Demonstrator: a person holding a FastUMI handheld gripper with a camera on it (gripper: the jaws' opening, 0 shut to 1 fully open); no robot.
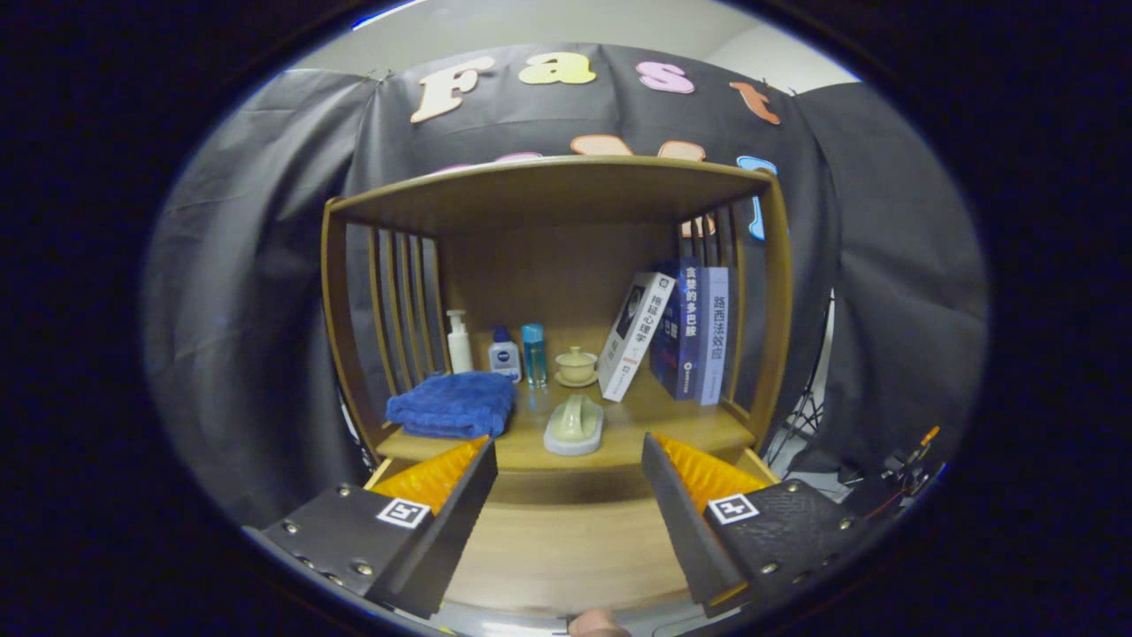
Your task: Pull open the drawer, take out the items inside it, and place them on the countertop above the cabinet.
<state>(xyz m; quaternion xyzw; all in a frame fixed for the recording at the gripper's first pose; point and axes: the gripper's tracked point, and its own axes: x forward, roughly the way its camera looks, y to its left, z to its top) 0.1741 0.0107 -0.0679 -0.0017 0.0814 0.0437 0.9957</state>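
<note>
Progress looks slight or hard to judge: no opened drawer can be made out, only the wooden cabinet [566, 548] face beneath the tongs [570, 473], while a pale green dish [574, 426] just beyond the fingertips and a folded blue towel [453, 404] ahead of the left finger already lie on the countertop [681, 420]. Whether those came from the drawer cannot be told. The tongs stand wide open, holding nothing, levelled straight at the shelf.

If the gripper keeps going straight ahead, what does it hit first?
Probably the pale green lidded dish on the countertop, just ahead of the open gripper; depth is unclear, so it may pass above.
</note>
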